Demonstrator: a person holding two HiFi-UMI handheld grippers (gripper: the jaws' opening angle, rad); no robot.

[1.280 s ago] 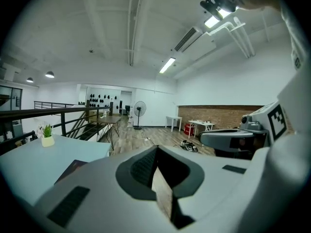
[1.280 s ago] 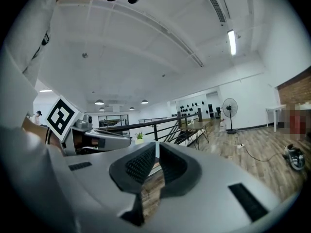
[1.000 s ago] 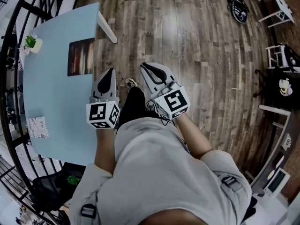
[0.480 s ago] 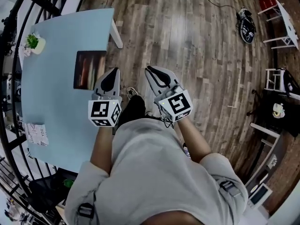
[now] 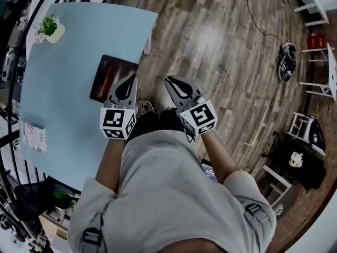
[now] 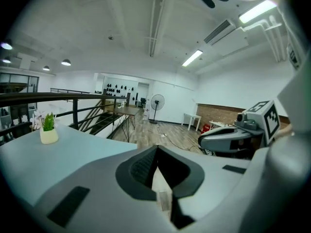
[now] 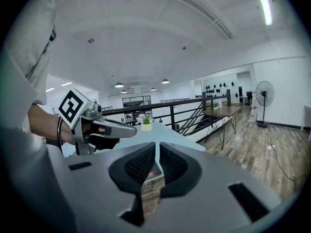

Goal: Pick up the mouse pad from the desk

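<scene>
Here, the left hand-held gripper (image 5: 130, 79) is seen with its jaws brought together at the tips, and nothing is caught between them. The right hand-held gripper (image 5: 171, 81) is carried just beside it. Its jaws are parted by only a narrow slit and have just been opening a little, and nothing is held in them either. Both are pointed forward and slightly downward, and no contact with anything is shown.

The dark, rectangular mouse pad with a reddish print (image 5: 108, 75) is laid flat on the pale blue table (image 5: 63, 104), close to the edge that borders the wooden plank floor (image 5: 226, 46). In the head view the pad's near side is overlapped by the left tips, but the height above it cannot be read. Farther off, a small green plant in a white pot (image 5: 51, 28) is set near the far corner, and a printed sheet of paper (image 5: 34, 136) is left by the opposite edge.

The mouse pad is judged to be thin, light and limp, so it is unlikely to be harmed but is expected to droop once lifted. Because it lies flush, little is offered to the jaws from above. A hold is best taken at a corner or at the side nearest the table's edge, where one jaw can be slipped underneath once the jaws are widened.
</scene>
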